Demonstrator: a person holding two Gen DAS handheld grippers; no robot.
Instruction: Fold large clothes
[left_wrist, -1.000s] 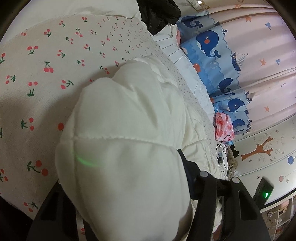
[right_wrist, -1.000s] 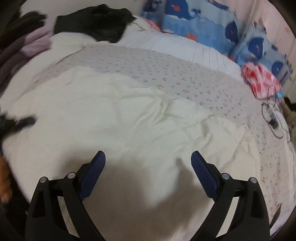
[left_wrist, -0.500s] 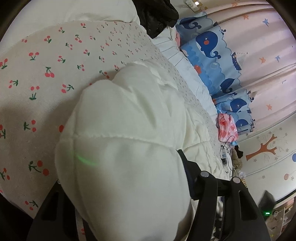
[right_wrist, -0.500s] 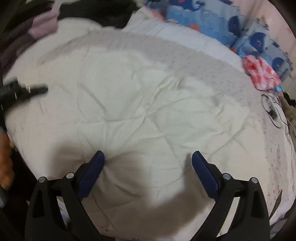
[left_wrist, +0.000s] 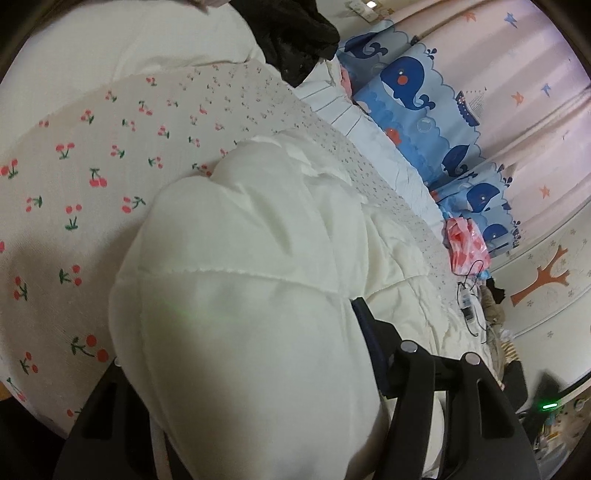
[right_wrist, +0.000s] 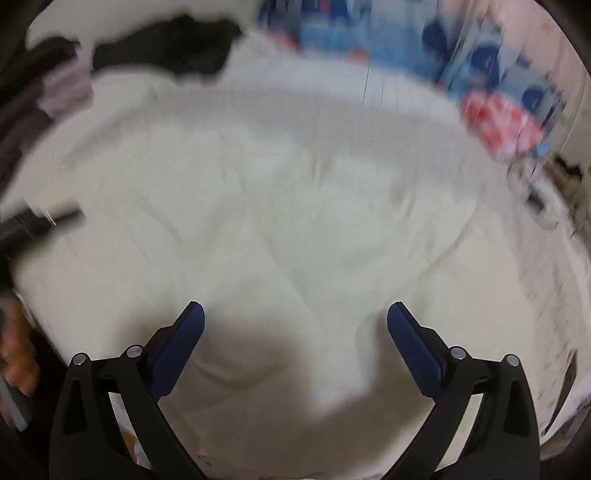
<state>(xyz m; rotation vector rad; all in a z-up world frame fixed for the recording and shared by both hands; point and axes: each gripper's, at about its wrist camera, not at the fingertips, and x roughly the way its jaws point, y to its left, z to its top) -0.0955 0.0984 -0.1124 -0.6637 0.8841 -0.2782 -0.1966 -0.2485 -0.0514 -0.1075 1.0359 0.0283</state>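
Note:
A large white padded garment (left_wrist: 240, 258) is bunched into a thick fold that fills the left wrist view. My left gripper (left_wrist: 236, 332) is shut on that fold; its left finger is hidden under the cloth and only the right finger (left_wrist: 369, 332) shows. In the right wrist view the same white garment (right_wrist: 277, 192) lies spread over the bed, blurred by motion. My right gripper (right_wrist: 295, 308) hovers just above it, its jaws opening wide, with nothing pinched between the blue pads (right_wrist: 184, 339).
A cherry-print sheet (left_wrist: 74, 184) covers the bed. A black garment (left_wrist: 295, 33) lies at the far end. Whale-print pillows (left_wrist: 406, 81), a pink-red bag (left_wrist: 465, 247) and a cable (left_wrist: 467, 306) sit along the right side. A hand (right_wrist: 18, 354) shows at the left edge.
The right gripper has shifted over the white garment, and its view is now blurred. The left view has rolled slightly while its grip on the fold holds.

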